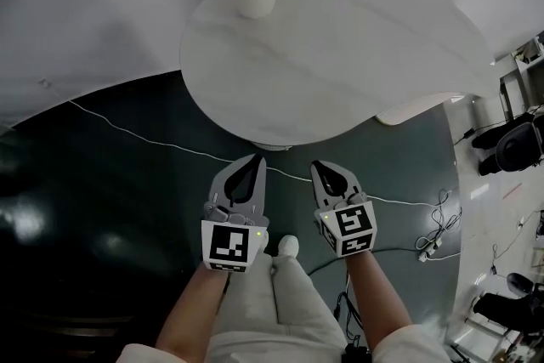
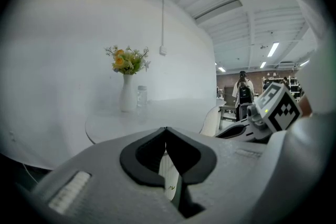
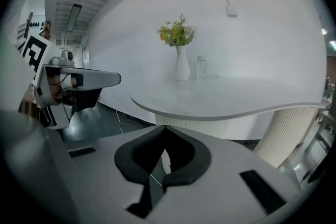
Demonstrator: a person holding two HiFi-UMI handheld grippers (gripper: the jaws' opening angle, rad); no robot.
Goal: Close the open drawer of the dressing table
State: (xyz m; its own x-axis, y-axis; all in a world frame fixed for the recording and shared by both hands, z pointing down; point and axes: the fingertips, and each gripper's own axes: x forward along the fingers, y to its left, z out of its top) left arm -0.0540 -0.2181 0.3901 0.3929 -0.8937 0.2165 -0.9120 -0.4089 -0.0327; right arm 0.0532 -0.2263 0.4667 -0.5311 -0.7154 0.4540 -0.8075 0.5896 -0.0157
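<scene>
The left gripper (image 1: 253, 161) and right gripper (image 1: 321, 168) are side by side near the table (image 1: 357, 64). On both, the jaws are together and empty.

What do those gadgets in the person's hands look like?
The left gripper and right gripper are pale grey, beak-shaped shells with black pads lining the jaws. Each carries a white cube printed with black square patterns, with a small green light. The person wears light trousers.
</scene>
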